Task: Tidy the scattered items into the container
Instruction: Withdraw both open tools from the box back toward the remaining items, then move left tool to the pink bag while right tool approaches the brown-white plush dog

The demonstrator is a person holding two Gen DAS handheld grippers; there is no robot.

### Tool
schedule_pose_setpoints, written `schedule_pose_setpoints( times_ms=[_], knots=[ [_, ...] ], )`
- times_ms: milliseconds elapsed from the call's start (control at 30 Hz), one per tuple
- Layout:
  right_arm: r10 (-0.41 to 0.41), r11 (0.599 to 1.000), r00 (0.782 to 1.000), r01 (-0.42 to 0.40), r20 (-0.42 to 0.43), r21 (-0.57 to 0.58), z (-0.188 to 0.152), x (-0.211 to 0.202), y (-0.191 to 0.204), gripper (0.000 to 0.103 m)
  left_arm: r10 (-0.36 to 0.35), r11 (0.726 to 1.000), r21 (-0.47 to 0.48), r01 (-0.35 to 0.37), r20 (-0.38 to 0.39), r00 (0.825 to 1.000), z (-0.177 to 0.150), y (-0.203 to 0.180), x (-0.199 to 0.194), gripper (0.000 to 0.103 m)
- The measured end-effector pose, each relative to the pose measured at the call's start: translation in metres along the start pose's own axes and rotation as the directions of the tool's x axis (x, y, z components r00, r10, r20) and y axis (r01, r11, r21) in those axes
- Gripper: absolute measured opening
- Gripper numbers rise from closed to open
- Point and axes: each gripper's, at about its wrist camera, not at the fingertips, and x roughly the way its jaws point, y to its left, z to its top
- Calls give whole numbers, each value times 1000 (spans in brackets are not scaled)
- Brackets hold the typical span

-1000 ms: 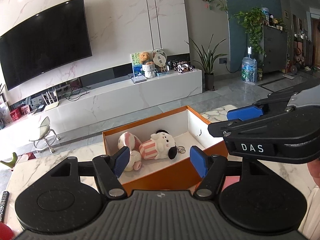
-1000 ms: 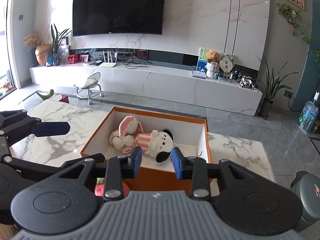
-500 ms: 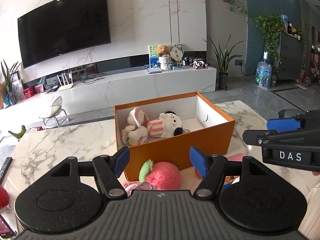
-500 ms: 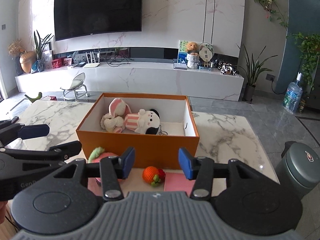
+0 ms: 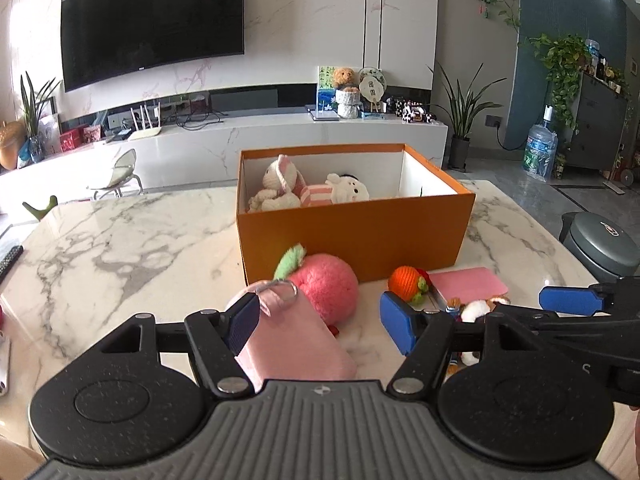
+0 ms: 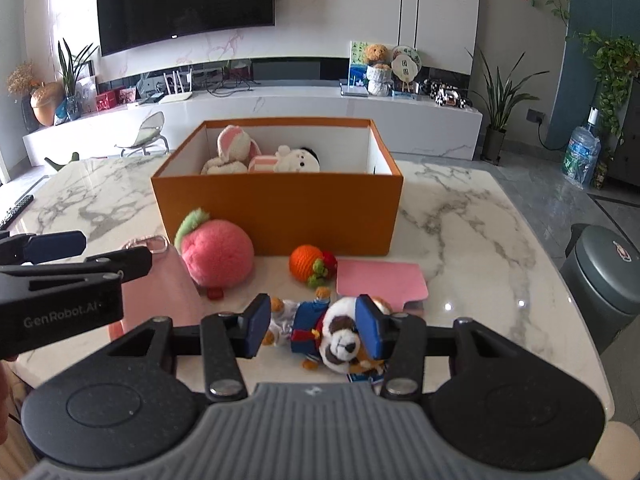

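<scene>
Two plush toys (image 6: 260, 156) lie in one orange box (image 6: 280, 208); both tongs, left (image 5: 320, 320) and right (image 6: 314, 326), gape, empty.

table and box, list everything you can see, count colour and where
orange box: 1, orange outside, white inside, centre of table
plush toys in box: 2, cream-pink rabbit and white striped one, left half of box
peach plush: 1, pink with green leaf, in front of box's left corner
pink pouch: 1, pink with metal ring, beside the peach
crochet orange: 1, orange, in front of box
pink card: 1, pink, flat, right of crochet orange
dog plush: 1, brown-white in blue outfit, near table edge
marble table: 1, white-grey
left gripper: open, over pouch
right gripper: open, around dog plush
</scene>
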Motion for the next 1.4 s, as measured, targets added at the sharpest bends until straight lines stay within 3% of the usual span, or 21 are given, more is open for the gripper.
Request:
schedule_pose_setpoints(
  times_ms=[267,633,900,1033,1233,1300,1400],
  knots=[
    [14,999,998,-12,-68,42,-21,15,-7,46,65,997,-30,-66,-19,998,-12,8,11,79],
    [30,998,991,-23,-127,50,-22,45,-6,46,115,991,-58,-122,-112,987,-18,25,42,79],
    [18,998,987,-9,-162,57,-18,69,-9,47,116,988,-76,-133,-196,974,-23,34,75,80],
    [20,1000,987,-18,-160,17,-13,77,-2,47,103,988,-91,-123,-203,974,-23,35,85,88],
    [25,999,988,-28,-155,-17,-6,87,5,47,57,990,-112,-81,-204,977,-20,33,94,88],
    [30,999,988,-34,-153,-26,-4,89,7,47,47,991,-117,-71,-197,979,-20,32,95,84],
    [31,998,988,-38,-151,-41,-2,92,10,47,39,991,-118,-59,-166,985,-17,32,92,66]
  ],
)
